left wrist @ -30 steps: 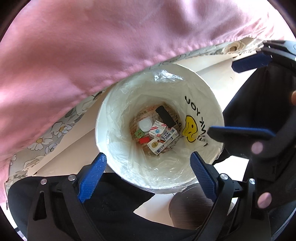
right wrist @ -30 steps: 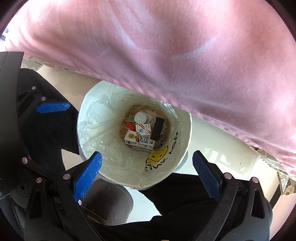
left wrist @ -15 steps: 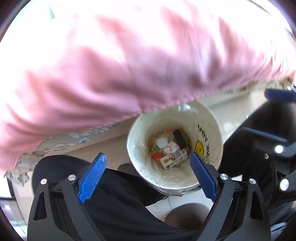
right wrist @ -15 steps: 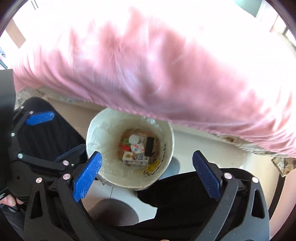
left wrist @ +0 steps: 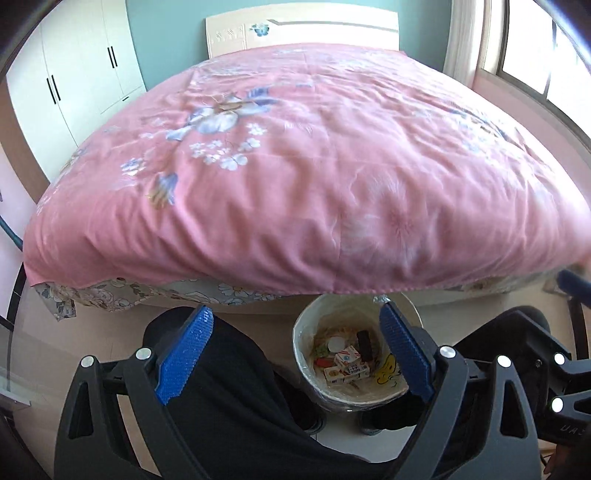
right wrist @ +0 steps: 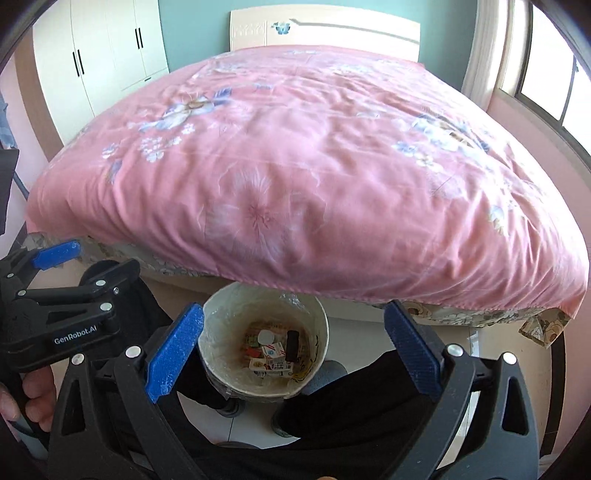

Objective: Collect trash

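A white bin [left wrist: 306, 373] [right wrist: 214, 365] lined with clear plastic stands on the floor at the foot of the bed, between the person's legs. Inside lie several pieces of trash: small cartons [left wrist: 347, 363] [right wrist: 271, 360], a white cap [left wrist: 335, 344] [right wrist: 266, 336] and a black bar [left wrist: 365, 340] [right wrist: 292, 345]. My left gripper [left wrist: 295, 354] is open and empty, high above the bin. My right gripper [right wrist: 293, 350] is also open and empty, held at about the same height. The left gripper [right wrist: 55, 284] shows at the left edge of the right wrist view.
A wide bed with a pink floral duvet [left wrist: 295, 166] [right wrist: 295, 166] fills the upper part of both views. A pale headboard [left wrist: 303, 31], white wardrobes [left wrist: 74, 66] on the left and a window [left wrist: 546, 55] on the right surround it. The person's dark trouser legs [left wrist: 229, 387] flank the bin.
Both grippers have risen and tilted up from close over the bin. The bin now looks small and low in both views, and the whole bed has come into sight.
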A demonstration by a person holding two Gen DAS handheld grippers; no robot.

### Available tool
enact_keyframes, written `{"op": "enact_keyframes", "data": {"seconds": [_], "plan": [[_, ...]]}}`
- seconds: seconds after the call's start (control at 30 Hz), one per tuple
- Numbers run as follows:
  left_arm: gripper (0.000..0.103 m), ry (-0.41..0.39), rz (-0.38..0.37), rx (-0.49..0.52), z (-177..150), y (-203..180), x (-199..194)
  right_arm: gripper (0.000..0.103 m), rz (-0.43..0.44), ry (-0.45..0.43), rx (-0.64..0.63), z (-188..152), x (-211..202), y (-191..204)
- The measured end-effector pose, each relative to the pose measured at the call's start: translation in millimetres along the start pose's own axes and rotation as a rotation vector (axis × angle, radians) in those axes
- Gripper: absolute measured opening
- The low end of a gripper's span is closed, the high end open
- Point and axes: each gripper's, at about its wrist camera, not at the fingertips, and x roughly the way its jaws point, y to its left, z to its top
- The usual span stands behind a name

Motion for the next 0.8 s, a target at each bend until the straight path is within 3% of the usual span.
{"op": "enact_keyframes", "data": {"seconds": [0.27,0.5,0.8], "plan": [[0.097,-0.114,0.041,-0.081,-8,8,-54,0.096,-0.040,-0.151,0.133,-19,-67,-5],[0.097,-0.171,0.039,-0.065,-20,6,-89,0.096,-0.033,-0.179,0.183,-33,-90,3],[0.097,-0.178,0.040,-0.063,-29,10,-103,0.096,-0.074,-0.170,0.180,-40,-95,6]]}}
